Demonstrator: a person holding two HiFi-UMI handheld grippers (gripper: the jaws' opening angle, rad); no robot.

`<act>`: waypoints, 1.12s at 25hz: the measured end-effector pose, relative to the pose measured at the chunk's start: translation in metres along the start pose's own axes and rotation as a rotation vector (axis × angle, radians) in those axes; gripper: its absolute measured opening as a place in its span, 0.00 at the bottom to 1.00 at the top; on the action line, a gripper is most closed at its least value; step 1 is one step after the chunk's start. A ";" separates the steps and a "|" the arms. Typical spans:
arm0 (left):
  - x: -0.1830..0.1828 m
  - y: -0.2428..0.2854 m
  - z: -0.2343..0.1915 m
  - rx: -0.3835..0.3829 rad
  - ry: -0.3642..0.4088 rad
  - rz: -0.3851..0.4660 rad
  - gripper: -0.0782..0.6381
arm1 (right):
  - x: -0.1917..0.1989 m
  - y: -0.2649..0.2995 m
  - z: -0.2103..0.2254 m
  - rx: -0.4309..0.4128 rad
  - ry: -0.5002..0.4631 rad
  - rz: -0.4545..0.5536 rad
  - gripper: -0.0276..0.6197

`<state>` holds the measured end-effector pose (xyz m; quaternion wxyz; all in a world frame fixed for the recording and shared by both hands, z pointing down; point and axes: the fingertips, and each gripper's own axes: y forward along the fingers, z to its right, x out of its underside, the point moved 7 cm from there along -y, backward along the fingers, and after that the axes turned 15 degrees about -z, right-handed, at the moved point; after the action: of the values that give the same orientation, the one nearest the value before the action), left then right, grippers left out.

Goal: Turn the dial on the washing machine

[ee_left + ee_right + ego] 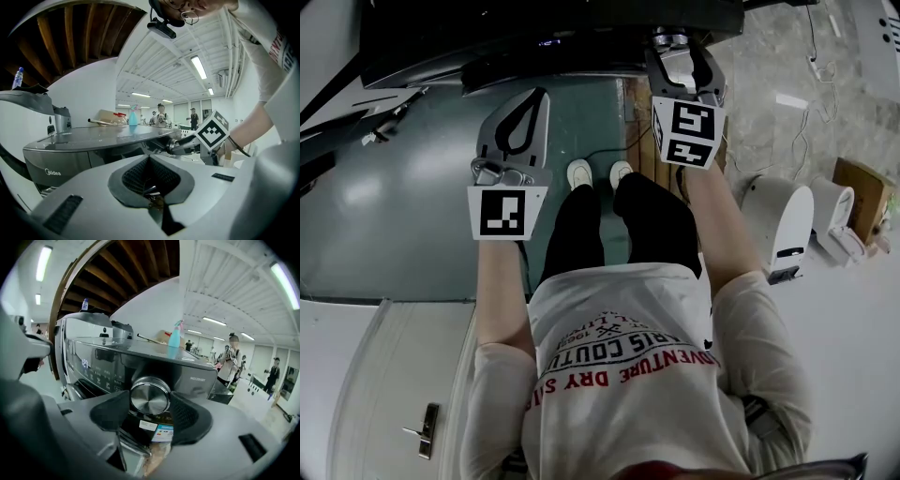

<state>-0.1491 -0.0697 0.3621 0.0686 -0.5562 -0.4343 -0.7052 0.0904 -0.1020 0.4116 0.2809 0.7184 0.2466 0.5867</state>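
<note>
We log right arm [712,225] outstretched, right gripper [682,49] clamping dial [150,397] at panel [96,366] edge; left gripper [530,98] closed, empty, over open floor [403,187].

Overhead head view, right view near dial [150,397]

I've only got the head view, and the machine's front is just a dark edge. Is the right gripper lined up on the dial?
Observer: Yes. The chrome dial sits between the pads of the right gripper, close at each edge; contact I can't confirm.
Operator: Is the panel on?
Observer: Blue digits glow left of the dial.
Operator: And the left gripper?
Observer: The left gripper is shut, empty, short of the washing machine.
</note>
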 end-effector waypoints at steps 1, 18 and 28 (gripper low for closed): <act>-0.001 0.000 0.000 -0.002 -0.002 0.005 0.13 | 0.001 0.001 0.001 -0.009 0.021 -0.003 0.48; -0.038 -0.030 0.002 -0.025 -0.054 0.018 0.13 | -0.027 -0.077 -0.008 -0.069 -0.046 0.134 0.32; -0.088 -0.090 -0.003 -0.059 0.014 0.072 0.13 | -0.069 -0.171 -0.029 -0.126 -0.115 0.221 0.10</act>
<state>-0.1702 -0.0504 0.2397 0.0805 -0.5683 -0.3929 -0.7185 0.0451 -0.0226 0.2491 0.2728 0.7547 0.1119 0.5861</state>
